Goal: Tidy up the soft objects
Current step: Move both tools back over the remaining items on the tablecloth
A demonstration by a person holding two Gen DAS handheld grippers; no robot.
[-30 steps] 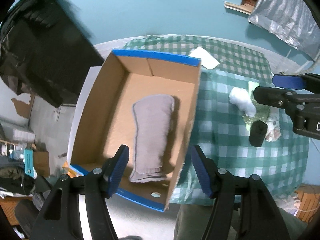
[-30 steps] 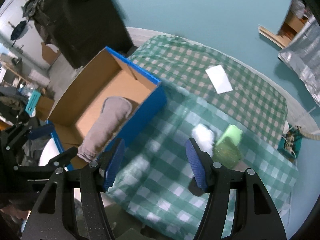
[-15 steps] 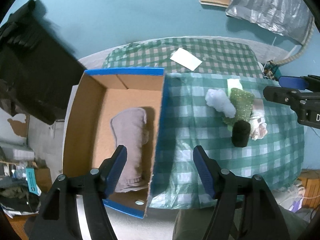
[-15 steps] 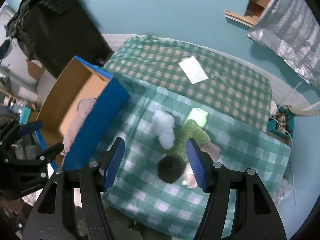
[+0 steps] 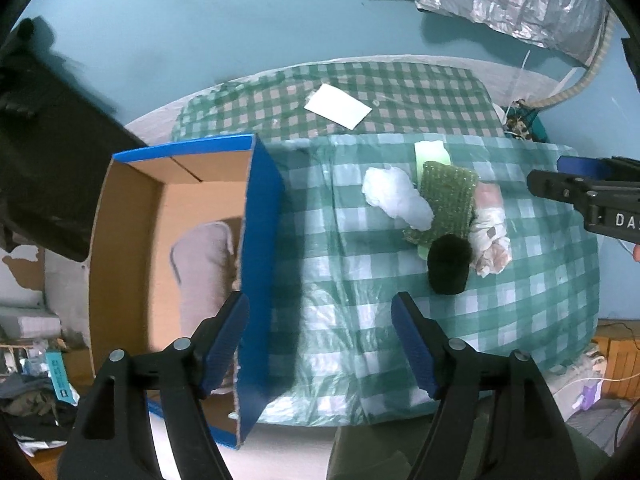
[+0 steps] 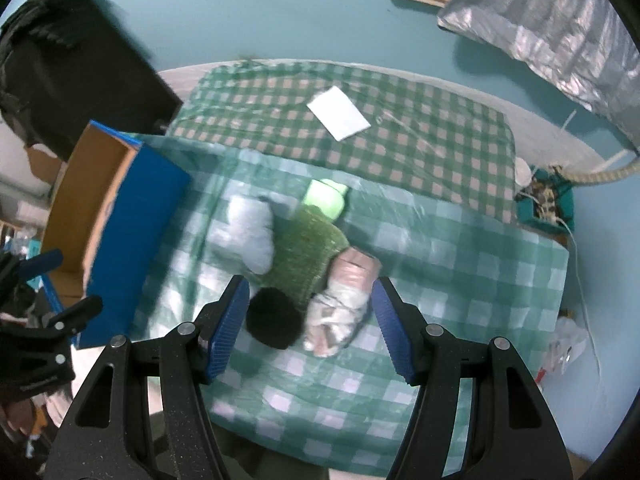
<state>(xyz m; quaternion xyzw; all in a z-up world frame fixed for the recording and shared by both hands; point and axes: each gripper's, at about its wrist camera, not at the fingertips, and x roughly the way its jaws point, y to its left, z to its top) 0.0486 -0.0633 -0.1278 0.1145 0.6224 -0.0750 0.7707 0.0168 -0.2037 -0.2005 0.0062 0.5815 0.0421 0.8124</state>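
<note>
A cardboard box (image 5: 260, 240) with blue edges stands at the left end of the checked table (image 5: 520, 320), with a grey cloth (image 5: 200, 272) lying inside. To its right is a pile of a white fluffy piece (image 5: 396, 196), a green knitted piece (image 5: 448, 196), a black soft lump (image 5: 448, 268), a plastic-wrapped bundle (image 5: 490, 224) and a light green pad (image 5: 430, 150). My left gripper (image 5: 320, 300) hangs over the box's right wall, jaws opening, nothing between them. My right gripper (image 6: 310, 284) stands open above the black lump (image 6: 274, 322) and the bundle (image 6: 344, 304), touching neither.
A white sheet of paper (image 5: 338, 106) lies at the table's far side. Black bags (image 5: 48, 140) stand left of the box, and a silver foil sheet (image 5: 520, 4) hangs at the upper right. Cables and a teal box (image 6: 544, 200) sit past the table's right edge.
Both grippers have moved right, away from over the box and toward the pile. The left jaws have widened. The grey cloth stays in the box.
</note>
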